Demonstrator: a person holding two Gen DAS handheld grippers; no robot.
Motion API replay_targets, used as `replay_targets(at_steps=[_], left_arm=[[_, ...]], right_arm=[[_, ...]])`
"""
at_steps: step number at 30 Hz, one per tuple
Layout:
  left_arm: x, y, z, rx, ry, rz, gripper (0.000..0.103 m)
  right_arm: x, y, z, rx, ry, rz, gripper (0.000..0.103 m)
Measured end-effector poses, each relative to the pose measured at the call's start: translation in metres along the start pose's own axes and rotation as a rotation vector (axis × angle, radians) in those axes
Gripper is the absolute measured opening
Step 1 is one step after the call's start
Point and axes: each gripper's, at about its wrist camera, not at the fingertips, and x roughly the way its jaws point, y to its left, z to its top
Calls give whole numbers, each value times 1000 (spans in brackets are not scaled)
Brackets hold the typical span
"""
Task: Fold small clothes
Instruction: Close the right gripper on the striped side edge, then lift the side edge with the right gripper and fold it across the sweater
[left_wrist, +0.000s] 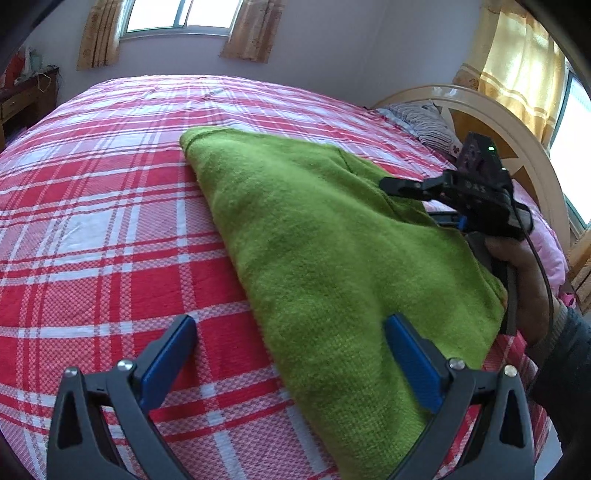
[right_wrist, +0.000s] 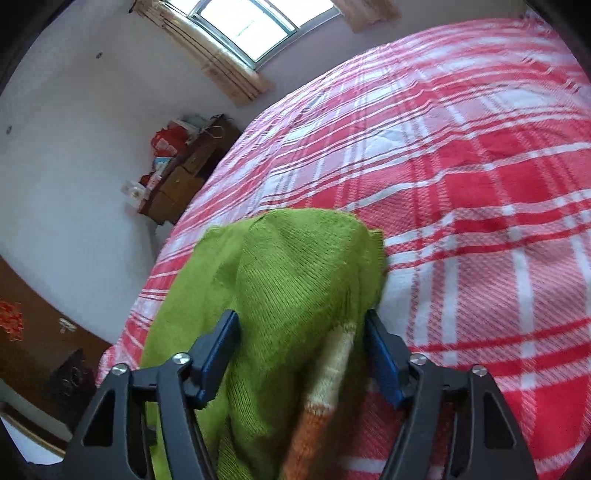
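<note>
A green knitted garment (left_wrist: 332, 251) lies folded on the red and white plaid bedspread (left_wrist: 110, 221). My left gripper (left_wrist: 291, 328) is open and empty above its near left edge, one blue finger (left_wrist: 410, 358) over the cloth. In the right wrist view the garment (right_wrist: 295, 280) shows a cream and orange striped band (right_wrist: 325, 391). My right gripper (right_wrist: 301, 332) is open, its jaws standing wide on either side of the garment's fold. The right gripper (left_wrist: 406, 188) also shows in the left wrist view, over the garment's far right edge.
A striped pillow (left_wrist: 424, 122) and a cream headboard (left_wrist: 509, 136) stand at the right. A wooden dresser (right_wrist: 184, 173) with clutter stands by the wall past the bed's far side. The plaid bedspread (right_wrist: 480, 184) spreads wide to the right of the garment.
</note>
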Motion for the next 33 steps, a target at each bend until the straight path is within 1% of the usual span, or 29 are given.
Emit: replay_targets(at_steps=[2, 4, 9, 11, 16, 18, 21, 23, 24, 29, 33], left_arm=[[0, -1, 0, 5, 2, -6, 103], [1, -3, 0, 14, 5, -22, 103], [2, -7, 1, 32, 13, -35, 99], [3, -10, 0, 43, 16, -43, 93], [3, -20, -1, 84, 24, -66, 77], [3, -22, -1, 95, 24, -57, 75], [3, -24, -1, 93, 27, -51, 69], [0, -28, -2, 101, 24, -31, 61], [-1, -30, -3, 102, 23, -22, 59], [-10, -38, -6, 96, 29, 35, 42], [-19, -43, -10, 125, 44, 76, 38]], right_arm=[[4, 0, 3, -1, 9, 23, 61], [8, 1, 4, -4, 16, 27, 58], [13, 7, -3, -26, 15, 23, 45], [13, 11, -5, -36, 7, 5, 41], [12, 16, -9, -62, -15, -27, 37], [12, 20, -11, -87, -26, -49, 36], [11, 25, -13, -115, -41, -72, 34], [9, 29, -14, -137, -52, -86, 32], [6, 30, -15, -151, -59, -94, 31], [0, 41, -20, -188, -81, -114, 30], [-7, 54, -29, -188, -99, -89, 30]])
